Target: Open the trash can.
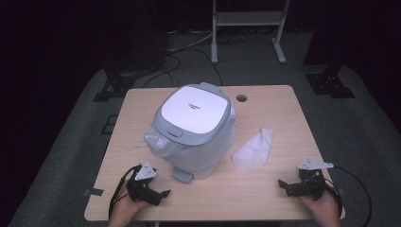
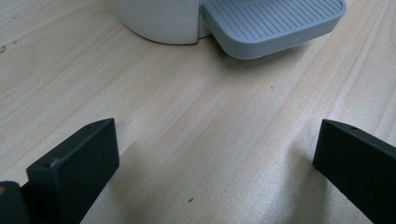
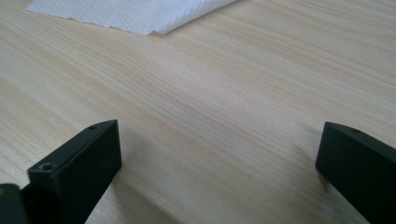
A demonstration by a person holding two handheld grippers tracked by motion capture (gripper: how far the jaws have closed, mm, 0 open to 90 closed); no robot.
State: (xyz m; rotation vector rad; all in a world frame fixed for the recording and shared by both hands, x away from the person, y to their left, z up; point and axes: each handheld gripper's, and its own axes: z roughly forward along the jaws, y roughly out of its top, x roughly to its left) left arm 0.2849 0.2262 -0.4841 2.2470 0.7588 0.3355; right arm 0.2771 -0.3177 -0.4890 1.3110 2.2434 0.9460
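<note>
Two grippers sat low at my near edge of the wooden table [image 1: 265, 198] in the high view: left gripper [image 1: 163, 194] and right gripper [image 1: 283, 184], with a lidded pedal bin [image 1: 191, 127] at centre and a paper towel [image 1: 253, 150] just right of it. My left gripper view showed jaws spread wide over bare wood, the bin's grey pedal [image 2: 273, 23] ahead. My right gripper view showed jaws likewise spread, empty, the towel's edge beyond.

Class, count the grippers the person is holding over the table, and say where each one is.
2. The left gripper is near the table's front-left edge, by the bin's pedal; the right gripper is front-right, near the paper towel.
</note>
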